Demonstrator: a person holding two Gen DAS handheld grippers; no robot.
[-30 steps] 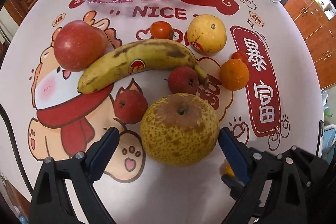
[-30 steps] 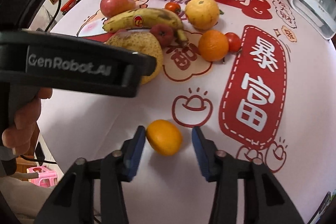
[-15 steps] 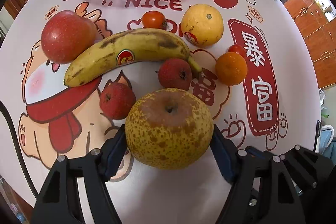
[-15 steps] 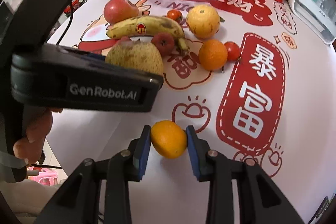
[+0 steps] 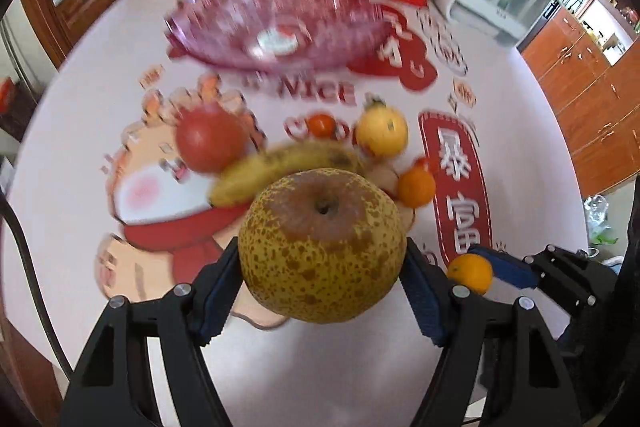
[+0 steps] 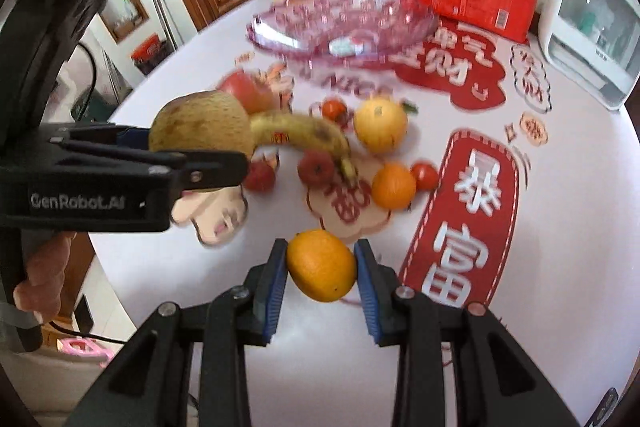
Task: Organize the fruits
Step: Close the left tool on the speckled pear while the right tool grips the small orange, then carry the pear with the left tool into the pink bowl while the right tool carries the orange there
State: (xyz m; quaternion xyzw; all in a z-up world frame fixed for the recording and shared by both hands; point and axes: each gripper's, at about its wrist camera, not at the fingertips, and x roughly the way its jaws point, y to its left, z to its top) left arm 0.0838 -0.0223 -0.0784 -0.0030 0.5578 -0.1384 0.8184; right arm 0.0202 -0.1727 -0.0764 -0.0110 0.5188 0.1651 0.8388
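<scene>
Speckled yellow-brown pear point(image 5: 322, 245) is sitting clamped in the left tool point(image 5: 320, 291); small orange mandarin point(image 6: 322, 265) is sitting clamped in the right tool point(image 6: 321, 269); both want level carrying to the pink glass bowl point(image 5: 276, 27).

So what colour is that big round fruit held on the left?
The pear is yellow-green with brown speckles and a russet patch around its stem; the left wrist view shows it best.

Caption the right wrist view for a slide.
Right claw grips an orange above the table; left claw holds a pear.
</scene>
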